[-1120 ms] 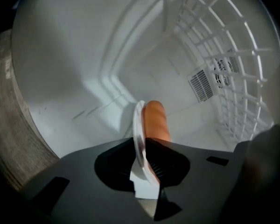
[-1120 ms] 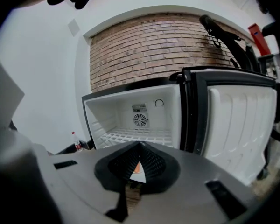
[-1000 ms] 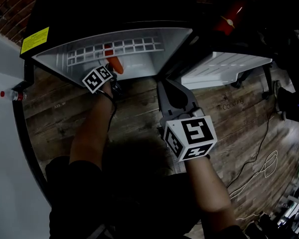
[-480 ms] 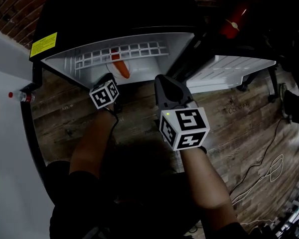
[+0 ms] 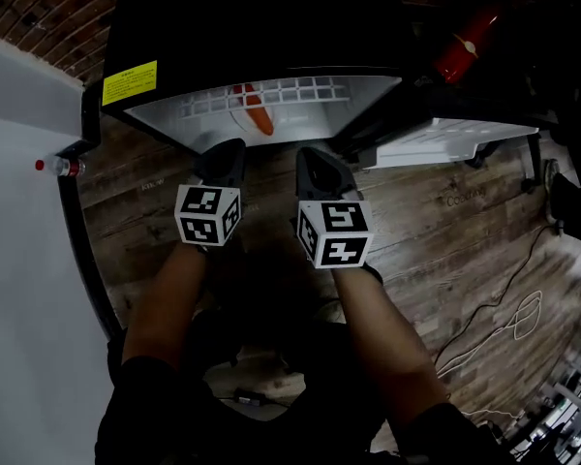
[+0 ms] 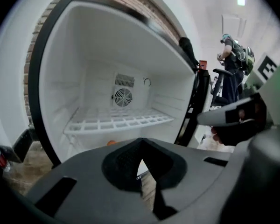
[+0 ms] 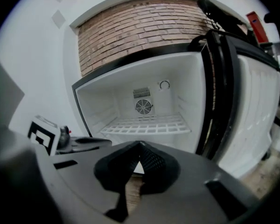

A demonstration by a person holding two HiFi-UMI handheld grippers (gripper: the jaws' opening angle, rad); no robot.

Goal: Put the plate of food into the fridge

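Nearest, in front of the fridge [image 5: 261, 27], both tools hang side by side over the wooden floor [image 5: 445, 231]. The left gripper [image 5: 223, 163] has its jaws pressed together on nothing, and the right gripper [image 5: 315, 163] is pinched closed and empty too. Inside the fridge, under the wire shelf [image 5: 300, 93], lies an orange piece of food [image 5: 259, 116]. I take that for the plate's load, though the plate itself cannot be made out. At the back of the fridge sits a small round fan [image 6: 122, 97]. To the right of the fridge the door [image 5: 445, 139] stands wide open. The likely risk is the door: closed jaws pushing on its smooth face could slip off, and if the plate sits close to the fridge's front edge, a hard swing might knock it
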